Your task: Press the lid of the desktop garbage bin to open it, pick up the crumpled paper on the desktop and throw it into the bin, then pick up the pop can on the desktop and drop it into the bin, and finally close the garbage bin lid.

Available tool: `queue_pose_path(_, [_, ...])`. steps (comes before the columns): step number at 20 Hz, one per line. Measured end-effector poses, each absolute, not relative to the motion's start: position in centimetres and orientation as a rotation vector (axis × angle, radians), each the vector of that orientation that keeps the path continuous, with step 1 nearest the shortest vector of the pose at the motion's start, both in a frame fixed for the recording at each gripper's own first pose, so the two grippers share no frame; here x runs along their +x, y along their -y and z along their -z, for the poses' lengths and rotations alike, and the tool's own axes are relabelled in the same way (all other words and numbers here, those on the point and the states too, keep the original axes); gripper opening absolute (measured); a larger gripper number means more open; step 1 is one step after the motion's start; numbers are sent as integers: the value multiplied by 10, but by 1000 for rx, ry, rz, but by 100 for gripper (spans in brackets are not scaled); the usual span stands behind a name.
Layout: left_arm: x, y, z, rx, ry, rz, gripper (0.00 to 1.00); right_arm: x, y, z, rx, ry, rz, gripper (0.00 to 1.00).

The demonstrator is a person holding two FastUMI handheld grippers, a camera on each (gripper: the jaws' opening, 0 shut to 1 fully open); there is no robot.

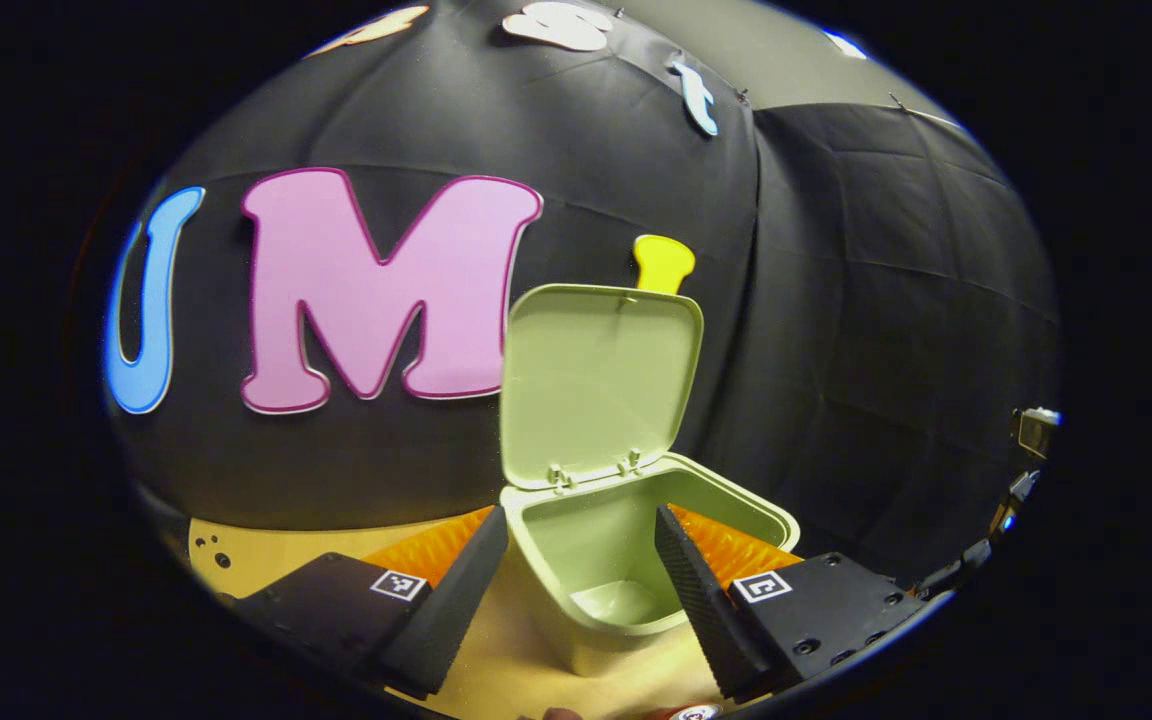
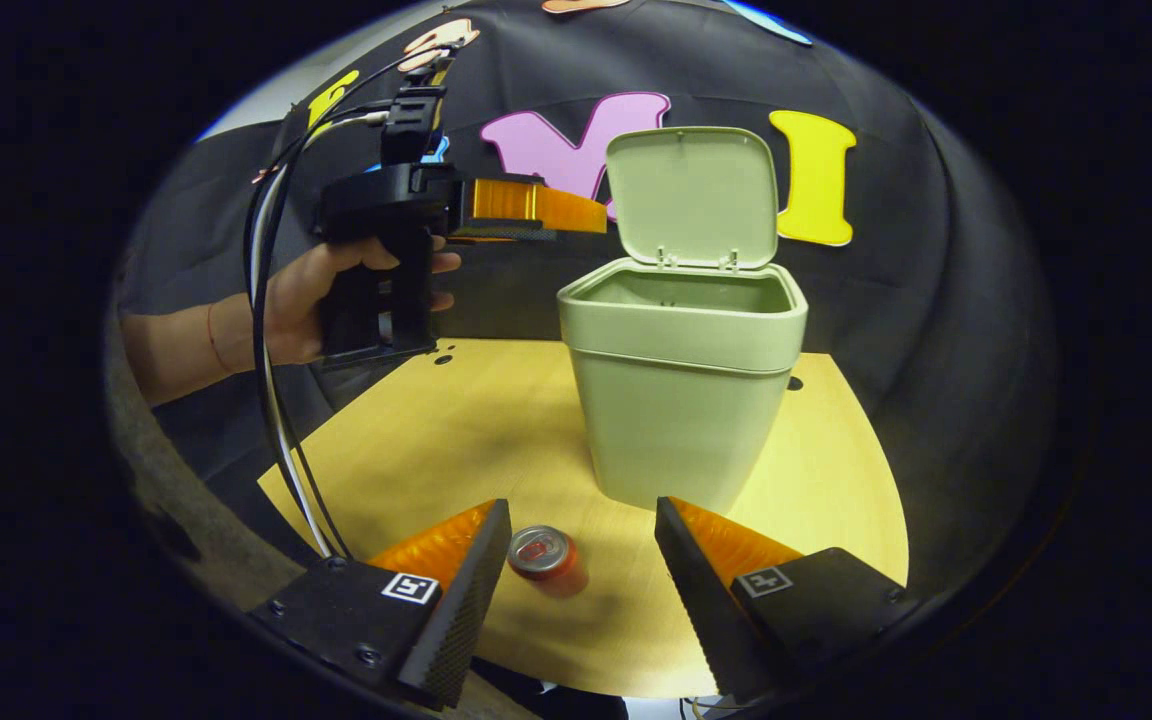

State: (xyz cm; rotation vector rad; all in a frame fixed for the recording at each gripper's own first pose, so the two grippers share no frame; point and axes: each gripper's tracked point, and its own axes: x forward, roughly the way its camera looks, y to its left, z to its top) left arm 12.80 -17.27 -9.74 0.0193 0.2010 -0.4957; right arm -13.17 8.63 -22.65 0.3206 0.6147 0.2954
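Observation:
A pale green bin point(image 2: 681, 400) stands on the wooden table point(image 2: 456, 420) with its lid point(image 2: 691, 195) swung upright. In front of it a red pop can point(image 2: 543, 553) stands upright on the table. My right gripper point(image 2: 581, 508) is open, hovering low, with the can between and just beyond its fingertips, untouched. My left gripper point(image 1: 581, 520) is open and held just above the bin point(image 1: 736, 510), looking down into the bin's pale inside; the lid point(image 1: 596, 375) rises behind. In the right gripper view the left gripper point(image 2: 536, 208) hangs at the bin's upper left, held by a hand point(image 2: 306, 300).
Cables point(image 2: 271, 400) trail down from the left gripper past the table's left edge. The table's front edge runs just under my right fingers. Black cloth wall stands close behind the bin. A small device point(image 1: 1036, 430) sits at the far right.

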Motion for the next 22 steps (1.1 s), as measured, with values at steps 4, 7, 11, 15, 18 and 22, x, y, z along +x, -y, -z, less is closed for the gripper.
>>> queue_pose_path(4, [103,121,93,0,-195,389,96,-133,-109,241,302,-662,-356,92])
queue_pose_path(7, [83,81,92,21,-190,304,95,-135,-124,259,282,-718,-395,92])
queue_pose_path(11, [49,33,99,27,-211,199,95,-141,-144,280,236,-773,-458,92])
queue_pose_path(15, [12,5,115,1,-246,117,95,-142,-156,301,164,-814,-502,92])
queue_pose_path(18, [-14,-12,129,-18,-272,73,95,-140,-158,317,90,-841,-534,92])
queue_pose_path(22, [-33,-34,142,-27,-302,18,95,-138,-165,338,46,-885,-561,92])
